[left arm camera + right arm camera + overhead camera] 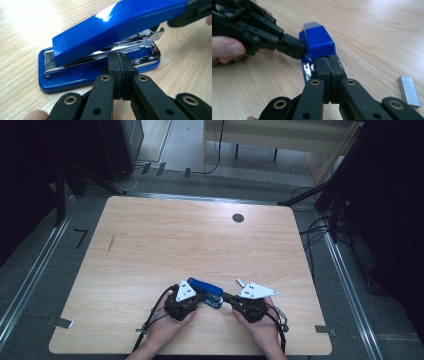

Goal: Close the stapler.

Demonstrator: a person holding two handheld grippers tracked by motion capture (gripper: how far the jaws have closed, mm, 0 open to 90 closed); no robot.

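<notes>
**We're loading the stapler, lid propped open at the lower middle of the bench**

Here we are: the stapler [207, 293] sits low centre in the high view, between both hands, its blue lid tilted up off the base. Our left tool [120, 73] is clenched, jaws pressed together with nothing between them, nosed against the stapler's side at the metal rail. Our right tool [329, 75] is clenched too, empty, butting the stapler's end just under the raised lid. The strip of staples [409, 91] lies on the bench [150, 245] at the lower right of the right gripper view, just beside that tool. We'd say the trick now is to keep the base pinned with the left, release the right, and take the strip by its long sides, level, so it drops cleanly into the rail without the lid snapping down.
</notes>
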